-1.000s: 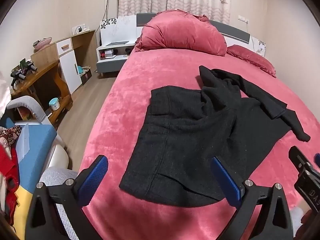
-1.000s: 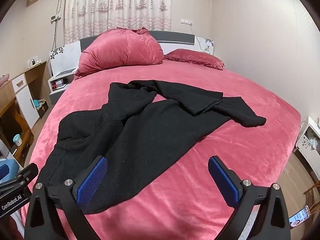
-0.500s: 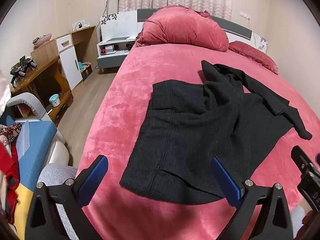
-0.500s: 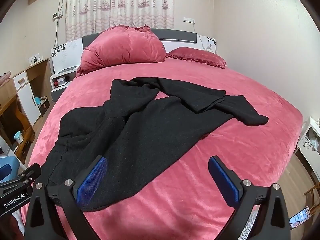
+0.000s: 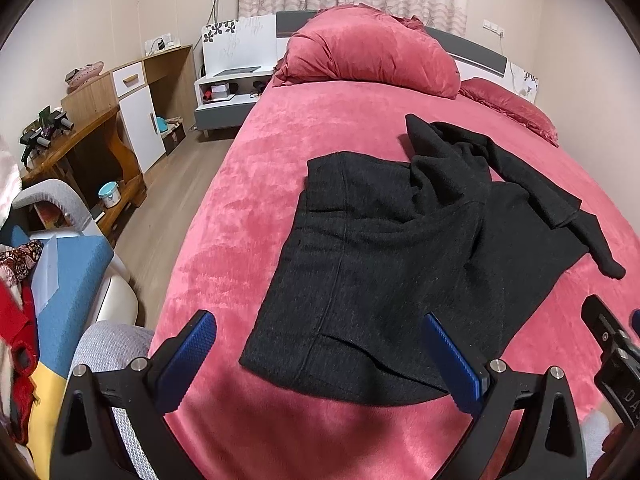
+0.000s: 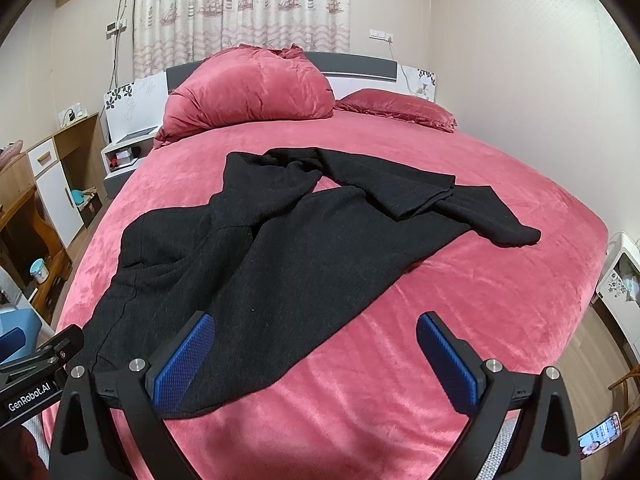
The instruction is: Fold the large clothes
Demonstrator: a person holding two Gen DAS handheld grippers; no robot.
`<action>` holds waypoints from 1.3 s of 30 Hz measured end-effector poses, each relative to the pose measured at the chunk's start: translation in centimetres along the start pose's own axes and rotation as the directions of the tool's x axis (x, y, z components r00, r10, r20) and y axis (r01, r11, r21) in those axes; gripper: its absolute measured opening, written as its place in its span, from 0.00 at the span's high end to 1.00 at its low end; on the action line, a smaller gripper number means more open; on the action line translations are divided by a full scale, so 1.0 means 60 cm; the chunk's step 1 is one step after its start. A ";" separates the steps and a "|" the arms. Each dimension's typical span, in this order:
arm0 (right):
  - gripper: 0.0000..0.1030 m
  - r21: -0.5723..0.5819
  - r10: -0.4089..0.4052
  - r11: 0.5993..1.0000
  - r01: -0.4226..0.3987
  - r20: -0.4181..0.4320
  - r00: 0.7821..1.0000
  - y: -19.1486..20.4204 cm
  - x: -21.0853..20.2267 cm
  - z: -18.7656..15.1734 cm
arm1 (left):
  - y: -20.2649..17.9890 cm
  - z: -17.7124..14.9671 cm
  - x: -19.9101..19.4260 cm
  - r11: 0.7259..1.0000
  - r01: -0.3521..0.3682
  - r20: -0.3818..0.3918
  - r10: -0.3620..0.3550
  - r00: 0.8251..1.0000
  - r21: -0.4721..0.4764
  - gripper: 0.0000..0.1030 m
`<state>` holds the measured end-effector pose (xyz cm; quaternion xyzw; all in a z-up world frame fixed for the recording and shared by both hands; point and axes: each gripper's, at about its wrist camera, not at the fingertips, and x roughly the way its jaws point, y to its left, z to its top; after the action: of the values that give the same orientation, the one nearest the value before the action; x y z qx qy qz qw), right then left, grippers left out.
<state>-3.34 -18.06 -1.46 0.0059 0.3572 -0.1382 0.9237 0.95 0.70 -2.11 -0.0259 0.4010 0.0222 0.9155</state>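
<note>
A large black knit garment (image 5: 400,248) lies crumpled on the red bed (image 5: 240,208), its hem toward me and its sleeves bunched toward the far right. It also shows in the right wrist view (image 6: 280,248), with one sleeve end (image 6: 508,232) reaching right. My left gripper (image 5: 320,356) is open and empty, held above the garment's near hem. My right gripper (image 6: 316,360) is open and empty, above the garment's near right edge and the bed (image 6: 440,320). The right gripper's body (image 5: 612,356) shows at the left view's right edge.
A big red duvet bundle (image 6: 248,88) and a red pillow (image 6: 396,110) lie at the headboard. A wooden desk and cabinet (image 5: 120,120) and a nightstand (image 5: 228,92) stand left of the bed. A chair with piled clothes (image 5: 48,280) is at near left.
Both grippers have drawn slightly closer to the bed and tilted a little down; the garment sits lower and larger in view. The garment itself has not moved. Both stay open.
</note>
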 end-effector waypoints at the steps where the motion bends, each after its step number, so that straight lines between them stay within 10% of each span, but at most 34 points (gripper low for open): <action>1: 0.00 0.000 0.000 1.000 0.000 -0.001 1.000 0.000 0.000 0.000 | 0.000 0.000 0.001 1.000 0.000 -0.001 0.000 1.000 -0.001 0.00; 36: 0.00 0.007 0.000 1.000 0.000 -0.054 0.999 -0.008 0.026 -0.013 | 0.002 -0.012 0.044 1.000 -0.001 -0.091 0.001 0.996 0.006 0.00; 39: 0.00 0.005 0.001 1.000 0.000 -0.073 0.997 -0.008 0.036 -0.019 | 0.007 -0.017 0.057 0.994 0.105 -0.118 -0.103 0.988 0.013 0.00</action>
<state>-2.70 -18.96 -3.68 0.0135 0.3903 -0.1386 0.9101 2.52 1.13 -5.33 -0.0391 0.4523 -0.0312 0.8905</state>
